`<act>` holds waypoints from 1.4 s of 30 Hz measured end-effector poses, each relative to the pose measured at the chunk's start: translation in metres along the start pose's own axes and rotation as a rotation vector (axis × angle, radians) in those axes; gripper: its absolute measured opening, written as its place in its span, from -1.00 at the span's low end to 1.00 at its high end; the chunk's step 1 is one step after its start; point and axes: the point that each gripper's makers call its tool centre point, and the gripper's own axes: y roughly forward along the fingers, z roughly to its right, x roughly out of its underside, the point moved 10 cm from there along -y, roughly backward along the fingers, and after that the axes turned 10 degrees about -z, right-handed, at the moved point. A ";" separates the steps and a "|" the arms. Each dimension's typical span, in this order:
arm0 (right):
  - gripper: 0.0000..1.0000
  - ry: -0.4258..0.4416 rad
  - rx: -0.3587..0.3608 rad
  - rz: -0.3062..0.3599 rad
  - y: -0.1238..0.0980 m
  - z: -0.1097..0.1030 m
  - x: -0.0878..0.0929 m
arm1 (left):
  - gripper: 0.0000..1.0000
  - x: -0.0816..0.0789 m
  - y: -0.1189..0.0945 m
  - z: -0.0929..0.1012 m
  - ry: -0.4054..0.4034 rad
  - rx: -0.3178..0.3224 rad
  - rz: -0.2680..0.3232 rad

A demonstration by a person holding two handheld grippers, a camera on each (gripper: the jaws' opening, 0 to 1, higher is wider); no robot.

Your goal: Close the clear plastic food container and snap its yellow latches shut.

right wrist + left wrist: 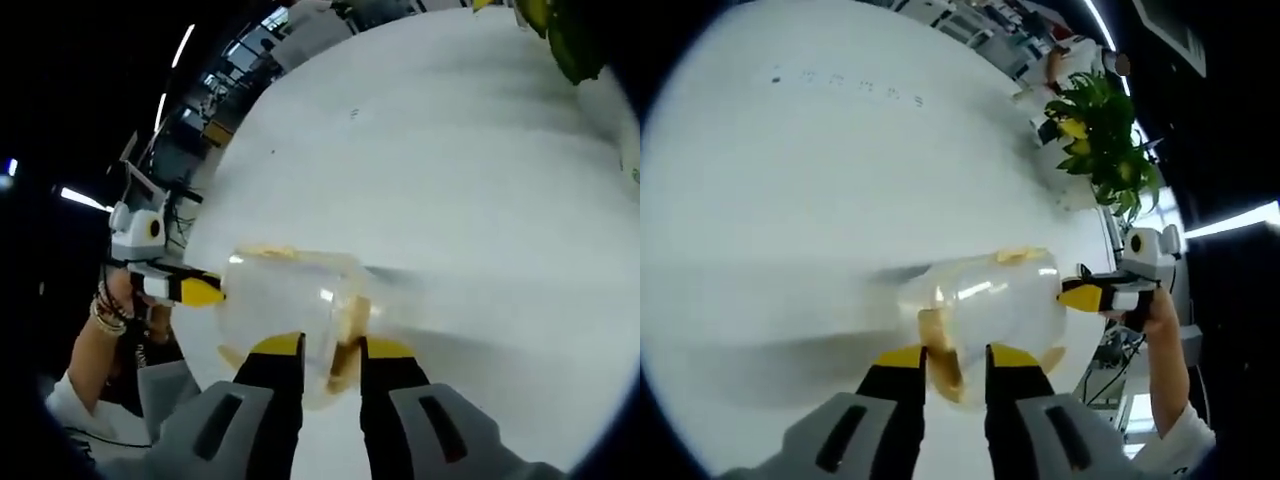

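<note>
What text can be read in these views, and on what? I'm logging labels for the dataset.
No text reads clearly.
Small dark marks on the white table: a row at, too small and blurred to read.
Clear container: no label visible.

open-plan office, white table (pixel 790 200), potted plant (pixel 1105 140), ceiling strip lights (pixel 1238 218)

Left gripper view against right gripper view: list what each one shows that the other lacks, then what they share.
Left gripper view alone: a whole potted plant at the table's far edge, and a row of small dark marks on the tabletop.

Right gripper view alone: bracelets on the wrist of the person's other hand.

Both: the white table, the clear plastic container with yellow latches, and both grippers, left gripper and right gripper, one at each end of the container.
</note>
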 end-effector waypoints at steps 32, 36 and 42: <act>-1.00 -0.380 0.114 0.179 0.032 -0.060 -0.023 | -1.00 0.026 0.034 0.061 0.393 0.025 0.265; -1.00 -0.412 0.133 0.161 0.042 -0.062 -0.028 | -1.00 0.036 0.034 0.064 0.357 0.100 0.272; -1.00 -0.437 0.180 0.179 0.043 -0.063 -0.050 | -1.00 0.042 0.040 0.057 0.282 0.139 0.259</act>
